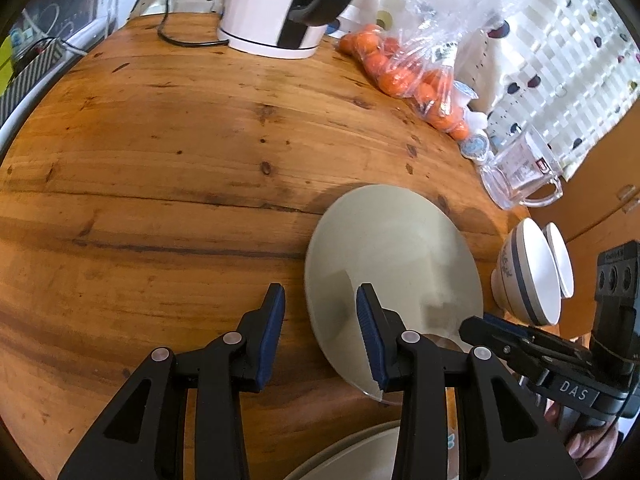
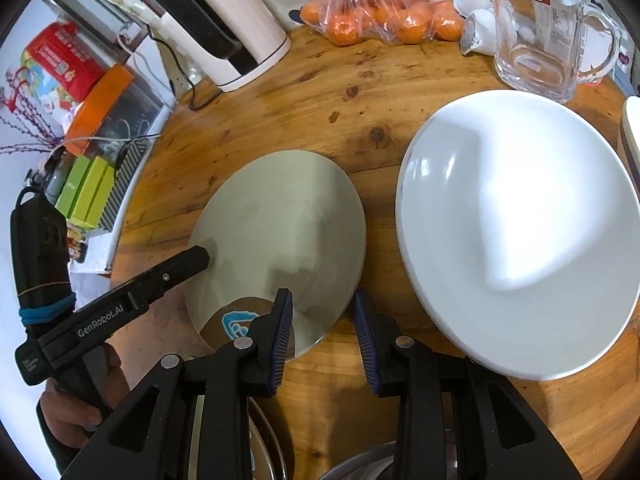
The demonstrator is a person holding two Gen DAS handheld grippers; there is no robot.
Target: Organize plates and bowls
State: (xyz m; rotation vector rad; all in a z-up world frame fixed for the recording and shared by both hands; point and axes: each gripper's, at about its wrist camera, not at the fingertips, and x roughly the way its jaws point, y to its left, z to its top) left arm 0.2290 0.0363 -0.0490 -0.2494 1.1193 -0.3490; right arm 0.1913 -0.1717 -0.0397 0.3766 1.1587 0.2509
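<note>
A shiny metal plate lies on the round wooden table; it also shows in the right wrist view. My left gripper is open, its jaws straddling the plate's left rim. My right gripper is open, its jaws straddling the plate's right rim. A large white plate lies to the right of the metal plate. Two white bowls with a blue band sit tilted at the table's right edge. Another plate rim shows below my left gripper.
A white kettle with a black cord stands at the back. A bag of oranges, small white cups and a glass measuring jug stand at the back right. Boxes and a tin lie off the table's left edge.
</note>
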